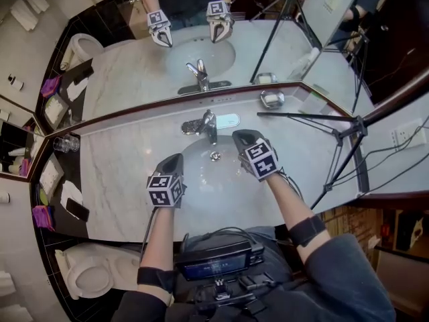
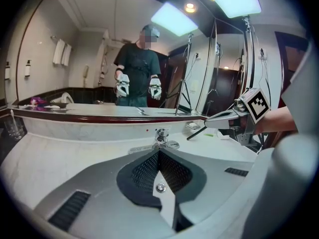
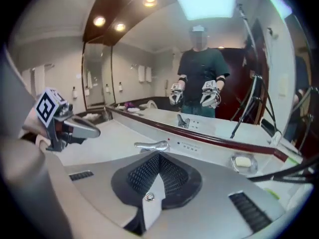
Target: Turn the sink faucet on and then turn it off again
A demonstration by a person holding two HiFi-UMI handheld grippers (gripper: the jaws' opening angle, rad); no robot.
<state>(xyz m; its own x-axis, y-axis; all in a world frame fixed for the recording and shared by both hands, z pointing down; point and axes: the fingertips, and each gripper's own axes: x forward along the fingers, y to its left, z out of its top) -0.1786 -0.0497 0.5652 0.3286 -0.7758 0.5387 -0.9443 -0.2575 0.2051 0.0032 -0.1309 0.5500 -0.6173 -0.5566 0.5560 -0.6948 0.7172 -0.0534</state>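
I have the faucet (image 1: 204, 124) at the basin's (image 1: 214, 190) 12 o'clock edge, under the mirror (image 1: 134, 66). Its spout (image 1: 212, 135) points toward 6 o'clock, over the drain (image 1: 214, 156). Its lever (image 1: 191, 125) lies level, long axis crosswise, tip toward 9 o'clock. My left gripper (image 1: 175, 158) hangs at the drain's 9 o'clock, tongs pressed together on nothing. My right gripper (image 1: 240, 135) is at the drain's 2 o'clock, near the spout, tongs likewise closed and empty. Print on the ledge (image 3: 214, 142) behind the faucet is too small to read.

Marble counter (image 1: 127, 173), wall mirror (image 1: 134, 66), ceiling downlights (image 3: 119, 27)
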